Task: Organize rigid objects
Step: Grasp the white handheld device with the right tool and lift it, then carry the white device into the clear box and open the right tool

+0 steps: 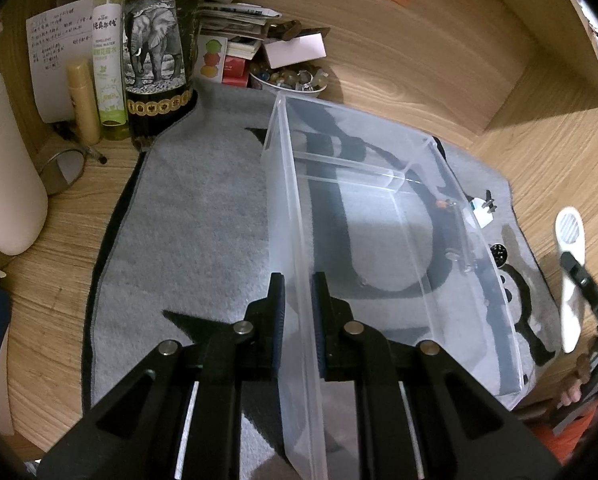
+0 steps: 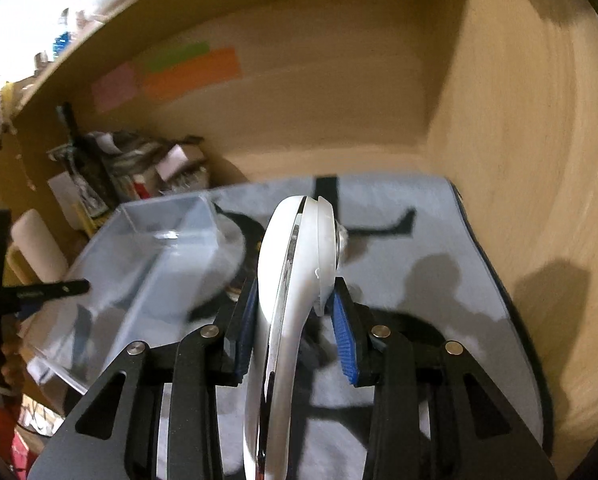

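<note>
Right gripper (image 2: pixel 295 320) – white handheld device (image 2: pixel 295 264)

A wooden desk (image 1: pixel 399 92) has wooden walls at the back and on one side. A gray mat (image 1: pixel 203 216) with black shapes lies on it. Colored paper notes (image 2: pixel 191 74) stick to the back wall (image 2: pixel 319 92). Dark shadows fall on the mat.

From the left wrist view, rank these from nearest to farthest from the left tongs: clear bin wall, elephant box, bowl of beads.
1. Clear bin: its near wall is clamped in the left tongs.
2. Elephant box: upper left, at the mat's far corner.
3. Bowl of beads: top centre, just past the bin's far end; close to the box, so that ranking is loose.
</note>
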Available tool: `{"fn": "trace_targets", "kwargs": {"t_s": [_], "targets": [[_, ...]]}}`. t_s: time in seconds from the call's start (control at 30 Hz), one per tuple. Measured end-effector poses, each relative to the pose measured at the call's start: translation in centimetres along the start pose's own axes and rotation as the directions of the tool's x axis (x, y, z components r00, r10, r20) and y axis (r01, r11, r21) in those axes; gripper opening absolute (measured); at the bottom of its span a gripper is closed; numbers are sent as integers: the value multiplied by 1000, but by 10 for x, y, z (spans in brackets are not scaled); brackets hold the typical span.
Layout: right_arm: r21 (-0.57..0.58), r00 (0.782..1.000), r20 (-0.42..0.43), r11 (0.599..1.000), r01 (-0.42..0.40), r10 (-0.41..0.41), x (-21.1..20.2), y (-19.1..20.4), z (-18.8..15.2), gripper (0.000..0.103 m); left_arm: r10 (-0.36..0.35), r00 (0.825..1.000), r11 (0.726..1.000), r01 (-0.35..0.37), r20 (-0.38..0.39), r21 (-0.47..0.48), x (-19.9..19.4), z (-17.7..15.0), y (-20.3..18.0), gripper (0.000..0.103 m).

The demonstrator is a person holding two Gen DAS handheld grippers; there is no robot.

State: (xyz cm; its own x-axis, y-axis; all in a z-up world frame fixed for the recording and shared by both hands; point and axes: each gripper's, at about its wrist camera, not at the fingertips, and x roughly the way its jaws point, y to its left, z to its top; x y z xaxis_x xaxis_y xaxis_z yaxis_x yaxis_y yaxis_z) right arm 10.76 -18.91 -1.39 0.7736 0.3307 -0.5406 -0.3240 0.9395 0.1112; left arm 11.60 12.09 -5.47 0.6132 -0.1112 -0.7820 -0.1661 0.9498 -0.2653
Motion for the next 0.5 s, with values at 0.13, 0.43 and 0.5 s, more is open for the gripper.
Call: {"fn": "trace_targets", "kwargs": {"t_s": [0.13, 0.43, 0.5], "targets": [[-62, 999, 30, 997, -44, 46, 1, 23, 15, 32, 2, 1000, 1000, -2, -1, 2, 1, 1, 0, 13], [-186, 990, 44, 975, -124, 134, 14, 83, 42, 32, 2, 1000, 1000, -2, -1, 8, 0, 0, 1, 12], [-206, 988, 31, 968, -145, 154, 21, 96, 46, 32, 3, 1000, 1000, -3, 0, 8, 0, 0, 1, 12]]}}
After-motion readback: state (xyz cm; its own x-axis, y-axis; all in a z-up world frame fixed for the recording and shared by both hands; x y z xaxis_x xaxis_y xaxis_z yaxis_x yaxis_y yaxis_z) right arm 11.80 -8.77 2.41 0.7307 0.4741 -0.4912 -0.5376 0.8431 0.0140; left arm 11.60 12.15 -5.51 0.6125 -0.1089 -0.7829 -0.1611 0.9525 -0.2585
